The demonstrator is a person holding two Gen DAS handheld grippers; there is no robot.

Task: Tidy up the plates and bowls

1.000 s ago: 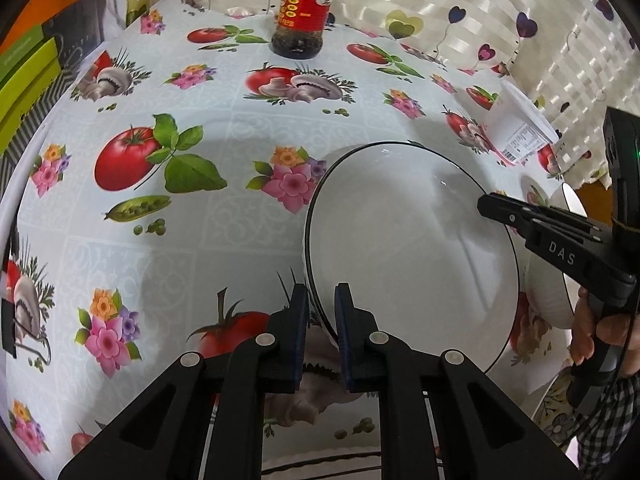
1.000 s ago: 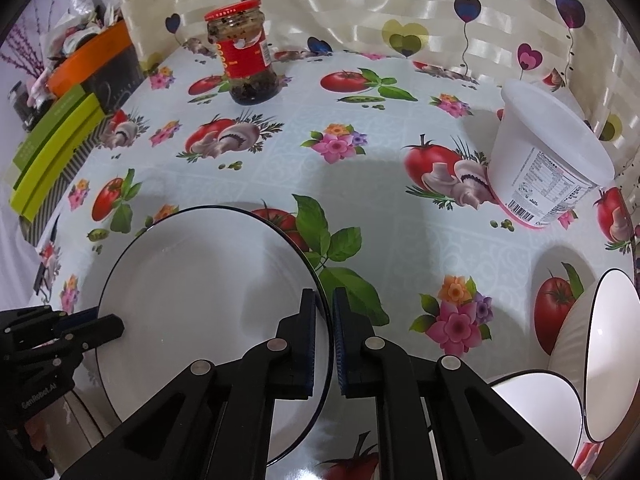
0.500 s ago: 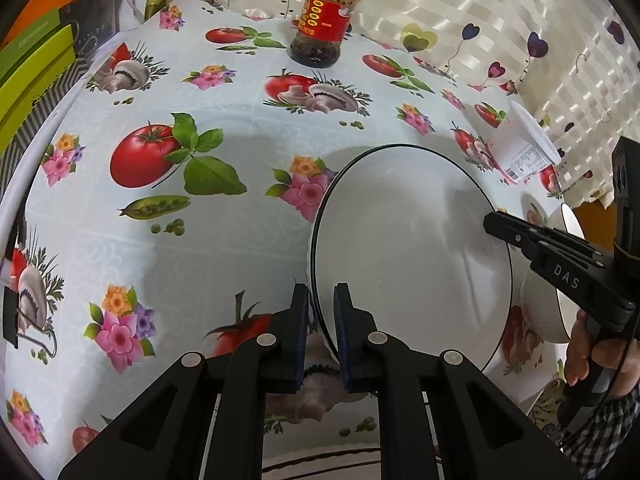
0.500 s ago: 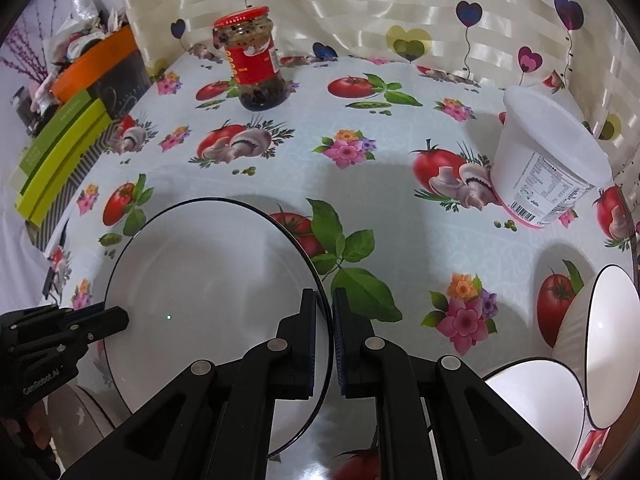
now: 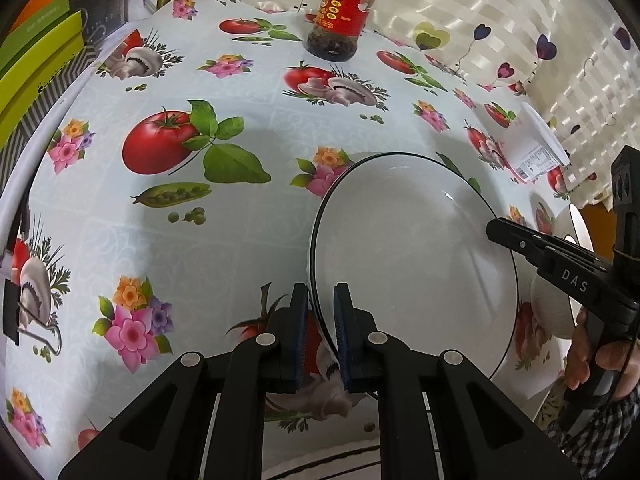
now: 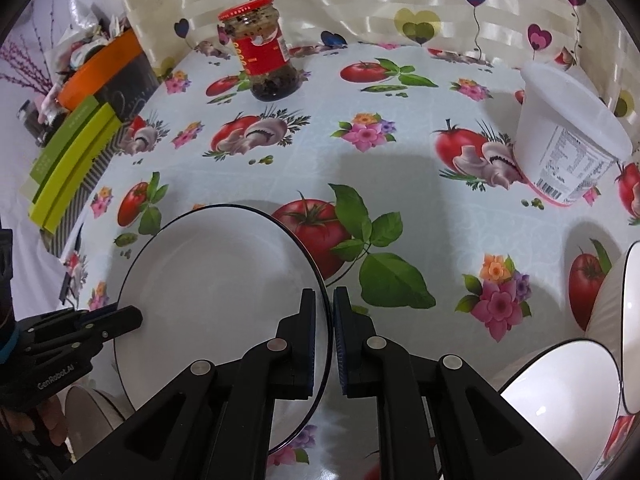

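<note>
My left gripper (image 5: 321,316) has its jaws pinching the near-left rim of the round white ceramic plate with a thin black edge line (image 5: 412,256), the rim running up between the blue pads. My right gripper (image 6: 325,312) has its jaws clamped on the opposite rim of the same plate (image 6: 216,296); in the left view its black fingers (image 5: 516,236) reach in over the plate's right edge. The plate hangs between the two grippers, tilted and clear of the surface (image 5: 240,216), which wears an oilcloth printed with tomatoes, mushrooms and flowers.

Against the frame a second ago, the plate appears a touch higher in the left view and the red-lidded glass jar with a red label (image 5: 342,12) sits further right; the grips look unchanged.

The plate is shallow, glossy and bare. To my right stand white bowls with black rims (image 6: 560,400), and beyond them an upturned white plastic tub (image 6: 568,148).
</note>
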